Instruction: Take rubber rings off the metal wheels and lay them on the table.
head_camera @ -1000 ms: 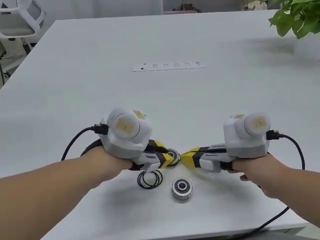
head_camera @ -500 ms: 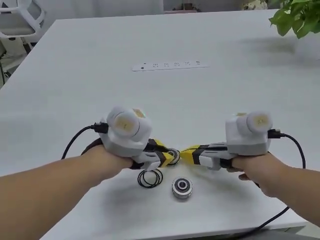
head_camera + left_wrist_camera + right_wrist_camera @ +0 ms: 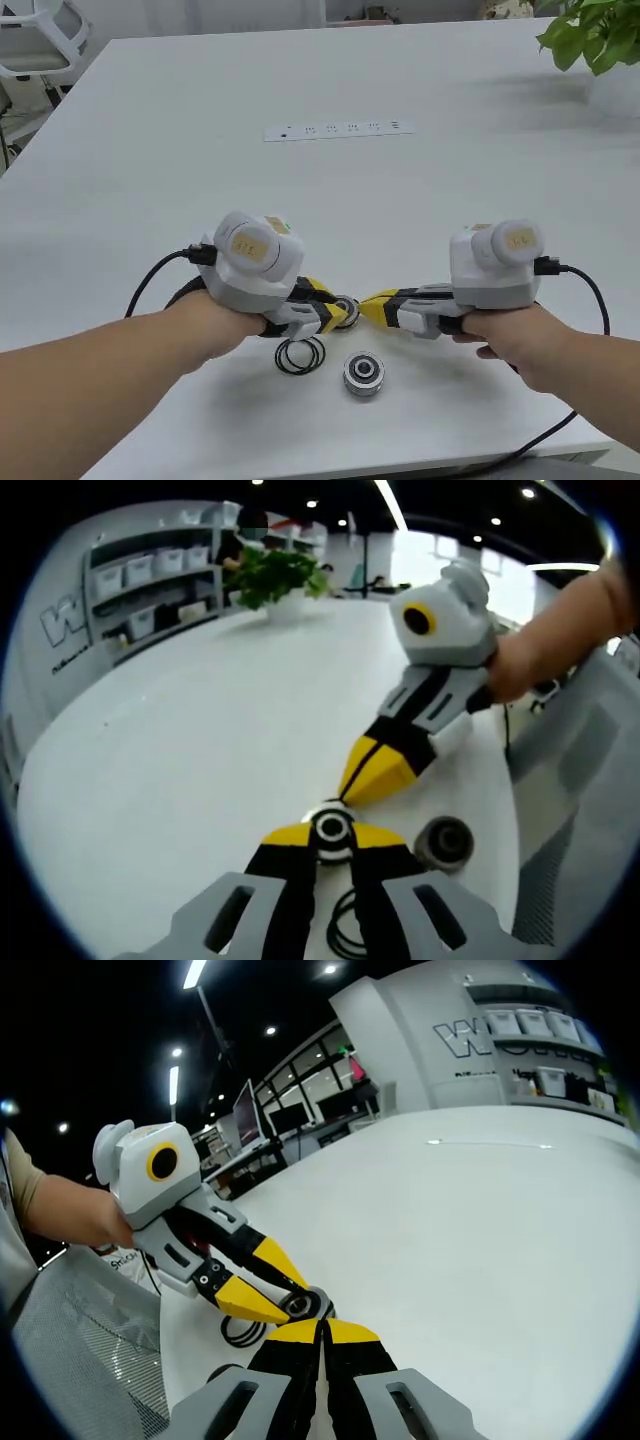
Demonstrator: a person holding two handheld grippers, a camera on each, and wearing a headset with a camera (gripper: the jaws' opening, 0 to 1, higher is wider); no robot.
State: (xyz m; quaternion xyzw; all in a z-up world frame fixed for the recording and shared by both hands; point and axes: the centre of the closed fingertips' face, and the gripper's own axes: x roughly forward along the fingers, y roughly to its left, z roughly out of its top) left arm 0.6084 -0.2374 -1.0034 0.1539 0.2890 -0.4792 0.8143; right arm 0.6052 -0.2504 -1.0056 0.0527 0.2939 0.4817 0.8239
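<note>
My left gripper (image 3: 338, 313) is shut on a small metal wheel (image 3: 348, 311), held just above the table; its own view shows the wheel (image 3: 332, 830) between the yellow jaw tips. My right gripper (image 3: 366, 306) comes in from the right, jaws shut, its tips touching the wheel's rim (image 3: 301, 1305). Whether they pinch a rubber ring there is too small to tell. A few black rubber rings (image 3: 300, 356) lie overlapping on the table under the left gripper. A second metal wheel (image 3: 363, 373) rests on the table just right of the rings.
A white power strip (image 3: 338, 130) lies mid-table, far from the grippers. A potted plant (image 3: 590, 38) stands at the back right and a chair (image 3: 40, 40) at the back left. Black cables (image 3: 150, 285) trail from both grippers. The table's near edge (image 3: 400, 465) is close.
</note>
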